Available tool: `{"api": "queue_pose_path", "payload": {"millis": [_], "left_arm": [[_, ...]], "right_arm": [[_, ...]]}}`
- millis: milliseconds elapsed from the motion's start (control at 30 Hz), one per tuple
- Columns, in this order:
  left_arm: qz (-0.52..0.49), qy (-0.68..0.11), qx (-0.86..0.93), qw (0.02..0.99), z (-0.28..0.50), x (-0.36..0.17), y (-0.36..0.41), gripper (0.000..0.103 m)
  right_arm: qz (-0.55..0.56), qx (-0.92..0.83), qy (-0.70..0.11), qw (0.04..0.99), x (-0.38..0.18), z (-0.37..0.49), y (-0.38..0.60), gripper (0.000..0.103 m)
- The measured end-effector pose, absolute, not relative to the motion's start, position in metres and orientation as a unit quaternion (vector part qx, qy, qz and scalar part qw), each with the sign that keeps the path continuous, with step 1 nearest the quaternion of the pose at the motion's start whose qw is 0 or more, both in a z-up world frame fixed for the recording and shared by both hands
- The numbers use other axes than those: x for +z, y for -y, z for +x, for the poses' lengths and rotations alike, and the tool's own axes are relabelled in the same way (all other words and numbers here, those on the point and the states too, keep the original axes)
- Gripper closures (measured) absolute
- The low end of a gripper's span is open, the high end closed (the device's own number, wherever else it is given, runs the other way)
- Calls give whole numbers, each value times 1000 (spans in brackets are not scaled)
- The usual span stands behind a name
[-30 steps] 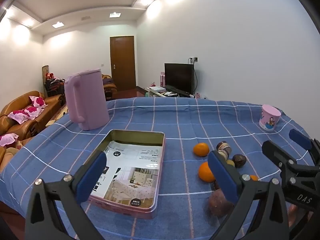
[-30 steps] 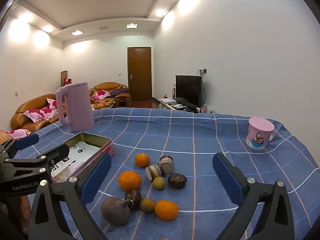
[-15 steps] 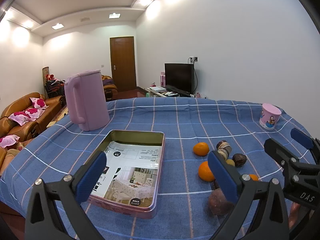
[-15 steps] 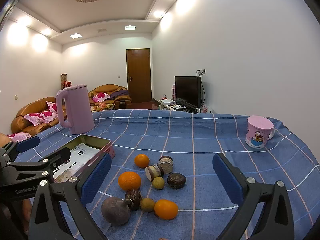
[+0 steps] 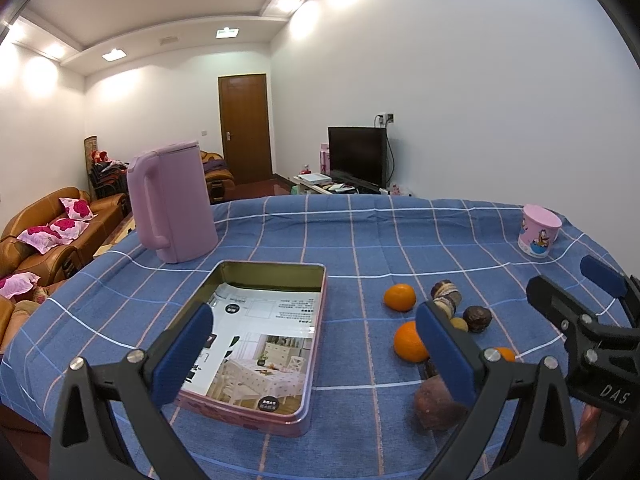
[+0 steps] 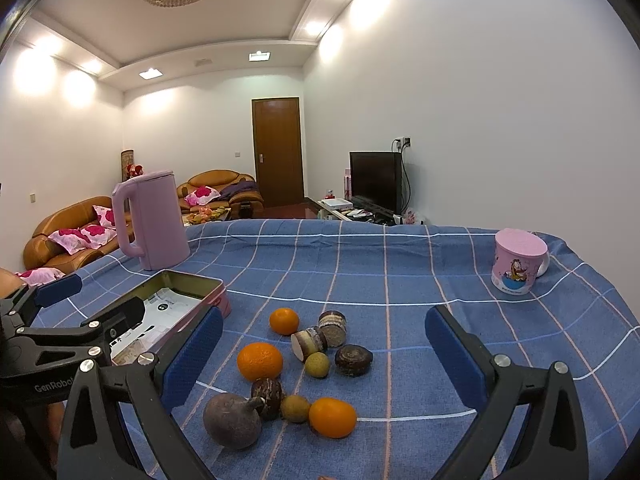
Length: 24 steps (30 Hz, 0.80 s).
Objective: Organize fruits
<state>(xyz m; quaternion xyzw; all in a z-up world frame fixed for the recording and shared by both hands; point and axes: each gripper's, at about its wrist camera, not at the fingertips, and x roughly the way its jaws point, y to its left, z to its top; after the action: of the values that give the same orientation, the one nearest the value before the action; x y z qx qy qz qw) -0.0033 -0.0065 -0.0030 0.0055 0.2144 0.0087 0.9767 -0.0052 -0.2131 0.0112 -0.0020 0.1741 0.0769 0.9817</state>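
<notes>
Both the right gripper point(image 6: 324, 354) and the left gripper point(image 5: 312, 354) are held spread and empty, so the near orange point(image 6: 332, 417) is best straddled squarely before being carried to the tin tray point(image 5: 318, 344).

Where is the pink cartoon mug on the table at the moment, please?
The pink cartoon mug stands alone at the far right of the blue checked tablecloth in both views, well beyond the fruit cluster.

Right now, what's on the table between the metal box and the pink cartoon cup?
The fruit pile lies there on the blue cloth, between the tin tray and the pink mug; the right wrist view shows it best.
</notes>
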Motion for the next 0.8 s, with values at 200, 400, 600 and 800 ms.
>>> {"api": "queue_pose_path", "payload": {"millis": [200, 400, 600, 800], "left_arm": [[7, -214, 9, 977, -3, -3, 7, 0], [7, -214, 9, 977, -3, -3, 7, 0], [7, -214, 9, 977, -3, -3, 8, 0], [7, -214, 9, 977, -3, -3, 8, 0]], "right_arm": [[-2, 79, -175, 981, 12, -6, 212, 1], [-3, 81, -178, 981, 11, -5, 211, 1], [-1, 82, -179, 980, 11, -4, 211, 1], [-1, 84, -182, 980, 10, -1, 211, 1]]}}
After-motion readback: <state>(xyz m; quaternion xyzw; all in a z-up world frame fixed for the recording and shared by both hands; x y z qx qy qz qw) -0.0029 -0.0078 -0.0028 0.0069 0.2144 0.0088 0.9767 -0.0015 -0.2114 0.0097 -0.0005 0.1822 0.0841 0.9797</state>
